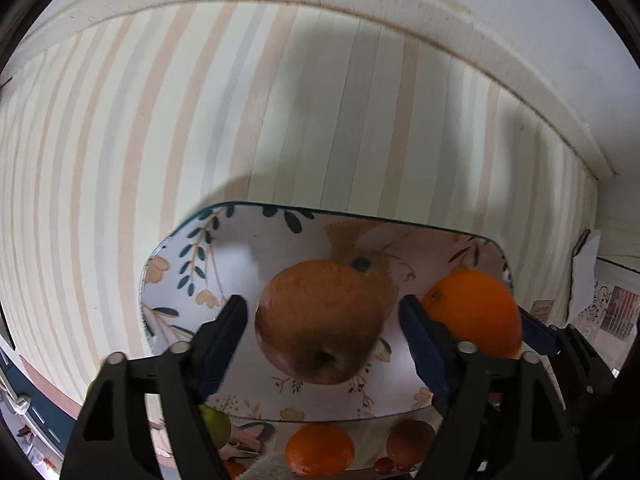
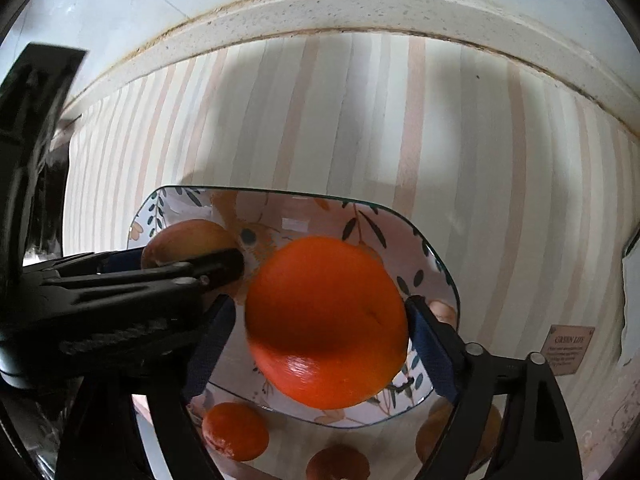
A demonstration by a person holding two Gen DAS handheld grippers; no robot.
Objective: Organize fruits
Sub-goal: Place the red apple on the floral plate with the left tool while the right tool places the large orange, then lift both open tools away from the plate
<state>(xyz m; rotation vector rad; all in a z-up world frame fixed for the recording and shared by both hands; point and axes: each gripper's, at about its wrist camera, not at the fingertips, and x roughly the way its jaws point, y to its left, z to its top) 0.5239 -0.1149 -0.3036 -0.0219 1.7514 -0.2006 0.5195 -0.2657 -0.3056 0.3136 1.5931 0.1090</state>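
Observation:
A floral plate [image 1: 188,256] lies on a striped cloth. In the left wrist view a reddish-brown apple [image 1: 324,324] sits between the fingers of my left gripper [image 1: 322,340], with a gap on both sides, so the jaws are open. A large orange [image 1: 476,312] is beside it in the right gripper's pads. In the right wrist view my right gripper [image 2: 316,344] has its pads at the sides of the orange [image 2: 328,320] over the plate [image 2: 440,280]. The apple [image 2: 188,240] shows behind the left gripper's fingers.
Below the plate's near edge lie a small orange [image 1: 320,450], a green fruit [image 1: 216,424] and a reddish fruit [image 1: 410,440]. In the right wrist view a small orange [image 2: 236,432] and other fruits [image 2: 338,464] lie there. A raised stone ledge [image 2: 320,8] borders the cloth at the back.

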